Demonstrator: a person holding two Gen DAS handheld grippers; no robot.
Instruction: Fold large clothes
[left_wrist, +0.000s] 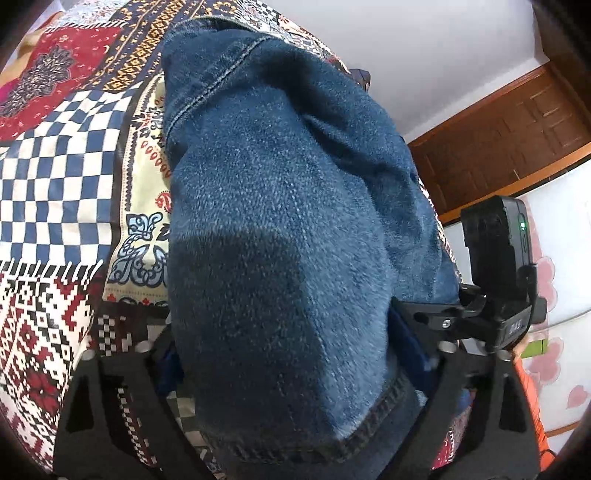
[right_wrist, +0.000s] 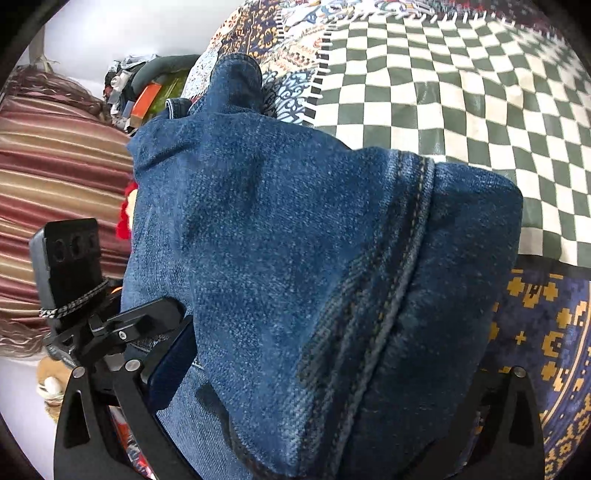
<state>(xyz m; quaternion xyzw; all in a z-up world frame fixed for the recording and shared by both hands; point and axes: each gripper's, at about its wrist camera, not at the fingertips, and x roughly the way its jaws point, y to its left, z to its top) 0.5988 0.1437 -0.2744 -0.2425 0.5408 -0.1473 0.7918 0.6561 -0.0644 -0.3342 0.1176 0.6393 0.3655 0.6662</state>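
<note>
Thick folded blue denim jeans (left_wrist: 280, 206) fill the middle of the left wrist view and run away over the patterned bedspread (left_wrist: 55, 177). My left gripper (left_wrist: 291, 350) has the bundle between its jaws; both blue pads (left_wrist: 170, 365) touch the denim, one on each side. In the right wrist view the same jeans (right_wrist: 280, 229), with a double-stitched seam, bulge out of my right gripper (right_wrist: 325, 369). Its left pad (right_wrist: 173, 365) presses on the cloth. The denim hides its right pad. The far end of the jeans rests on the checkered bedspread (right_wrist: 461, 92).
A brown wooden door (left_wrist: 517, 129) and a white wall stand beyond the bed on the right. Striped red and cream fabric (right_wrist: 55, 155) and a pile of small items (right_wrist: 147, 88) lie at the bed's left edge. Patchwork bedspread stretches around the jeans.
</note>
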